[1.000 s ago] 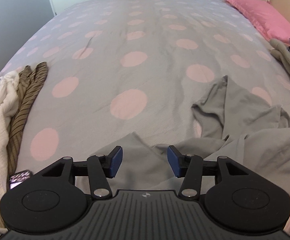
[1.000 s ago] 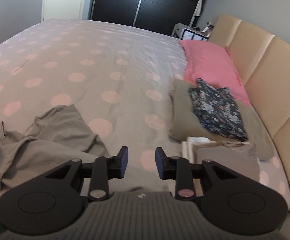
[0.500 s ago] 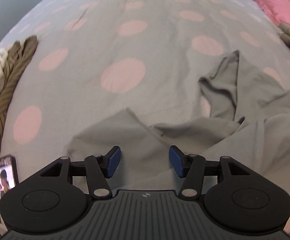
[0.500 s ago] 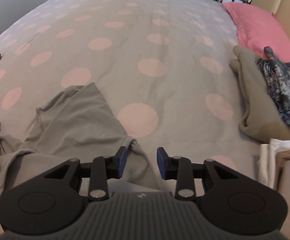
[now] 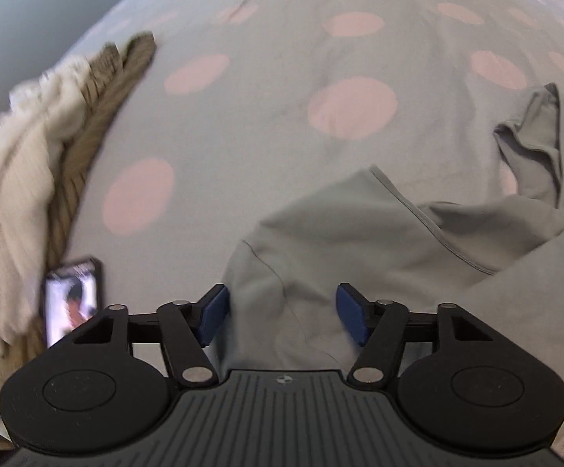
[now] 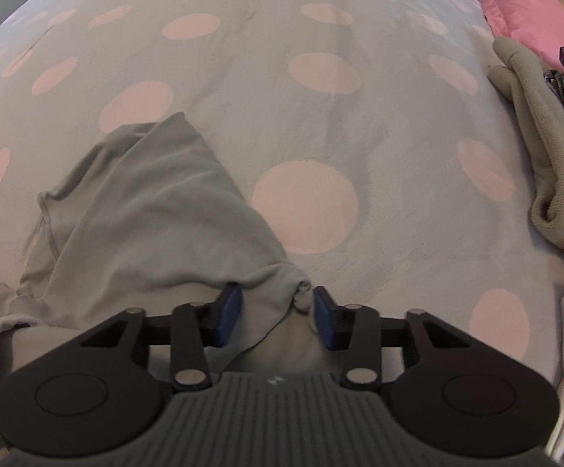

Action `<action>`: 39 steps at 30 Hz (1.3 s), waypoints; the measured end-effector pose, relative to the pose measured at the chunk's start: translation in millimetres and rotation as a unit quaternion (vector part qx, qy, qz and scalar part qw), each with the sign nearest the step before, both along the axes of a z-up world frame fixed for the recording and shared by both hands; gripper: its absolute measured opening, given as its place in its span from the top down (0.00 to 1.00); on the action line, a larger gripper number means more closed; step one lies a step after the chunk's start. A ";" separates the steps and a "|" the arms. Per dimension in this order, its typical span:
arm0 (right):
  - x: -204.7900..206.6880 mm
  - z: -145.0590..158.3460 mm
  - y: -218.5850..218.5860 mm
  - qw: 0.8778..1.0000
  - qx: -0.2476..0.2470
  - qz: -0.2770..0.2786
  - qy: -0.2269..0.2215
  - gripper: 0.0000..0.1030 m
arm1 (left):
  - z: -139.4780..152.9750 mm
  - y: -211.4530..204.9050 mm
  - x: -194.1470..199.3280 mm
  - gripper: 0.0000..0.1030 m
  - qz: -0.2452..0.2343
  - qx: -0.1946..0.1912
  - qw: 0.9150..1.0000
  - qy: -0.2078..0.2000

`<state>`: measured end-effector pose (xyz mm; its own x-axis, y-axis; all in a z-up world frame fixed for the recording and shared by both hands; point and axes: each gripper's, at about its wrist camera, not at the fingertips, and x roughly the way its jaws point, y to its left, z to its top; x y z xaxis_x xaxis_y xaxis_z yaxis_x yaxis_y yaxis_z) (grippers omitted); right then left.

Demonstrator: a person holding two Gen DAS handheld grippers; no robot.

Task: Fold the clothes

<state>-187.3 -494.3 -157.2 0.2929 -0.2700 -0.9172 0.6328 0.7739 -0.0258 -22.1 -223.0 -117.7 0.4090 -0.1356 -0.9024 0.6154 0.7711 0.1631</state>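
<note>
Shirt (image 5: 360,233): lay crumpled on bed (image 6: 321,116).
Left gripper (image 5: 282,313): spread apart over its shoulder.
Right gripper (image 6: 276,313): unclosed, straddling bunched fabric, likely to pinch.

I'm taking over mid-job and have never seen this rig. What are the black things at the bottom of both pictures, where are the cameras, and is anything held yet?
The black shapes are two hand-held grippers that a person carries, one in each hand. Each has a fisheye camera looking forward along its blue-padded jaws, so one picture is the left gripper's view and the other the right's.

Both look down on a bed with a grey, pink-dotted duvet. A crumpled grey T-shirt lies on it. The left gripper and right gripper each have open jaws with shirt fabric between them, not clamped, so nothing is held yet.

Also there: a phone with its screen lit, a cream and brown pile of clothes, a pink pillow and folded clothes.
</note>
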 end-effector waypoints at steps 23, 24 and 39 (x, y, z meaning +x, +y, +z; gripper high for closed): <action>-107.5 144.1 72.0 0.961 -0.184 -0.130 -0.162 0.93 | 120.6 27.1 -4.5 0.98 0.024 -0.206 0.969 -0.135; -112.2 138.8 72.4 0.965 -0.172 -0.140 -0.142 0.93 | 119.0 26.7 -4.3 0.98 0.020 -0.204 0.972 -0.114; -154.2 51.3 85.2 0.976 -0.067 -0.199 0.059 0.89 | 18.1 34.6 -44.6 0.97 -0.057 -0.057 0.995 0.056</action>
